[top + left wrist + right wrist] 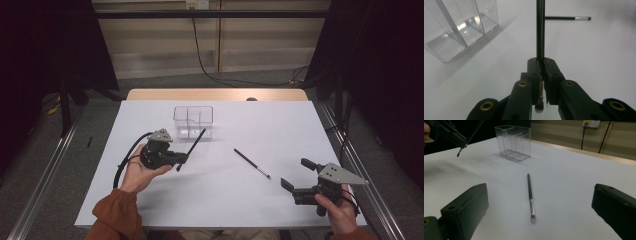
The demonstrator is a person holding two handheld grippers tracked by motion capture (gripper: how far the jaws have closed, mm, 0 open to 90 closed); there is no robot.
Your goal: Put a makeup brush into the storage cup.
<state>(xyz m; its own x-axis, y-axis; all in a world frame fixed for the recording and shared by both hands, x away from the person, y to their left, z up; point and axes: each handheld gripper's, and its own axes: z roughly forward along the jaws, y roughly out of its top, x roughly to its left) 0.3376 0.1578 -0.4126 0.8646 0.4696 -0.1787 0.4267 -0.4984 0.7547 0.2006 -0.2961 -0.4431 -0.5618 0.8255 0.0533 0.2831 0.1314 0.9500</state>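
The left gripper [186, 158] clamps one brush [192, 146] just short of the clear organizer [193, 121] (nothing in it yet), while the second brush [252, 163] lies farther off before the wide-open right gripper [298, 174].

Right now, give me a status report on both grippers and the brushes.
Left gripper shut on held brush, near clear organizer. Right gripper open, empty. Second brush flat on table, nothing blocking it.

Brush [252, 163] right of organizer [193, 121]
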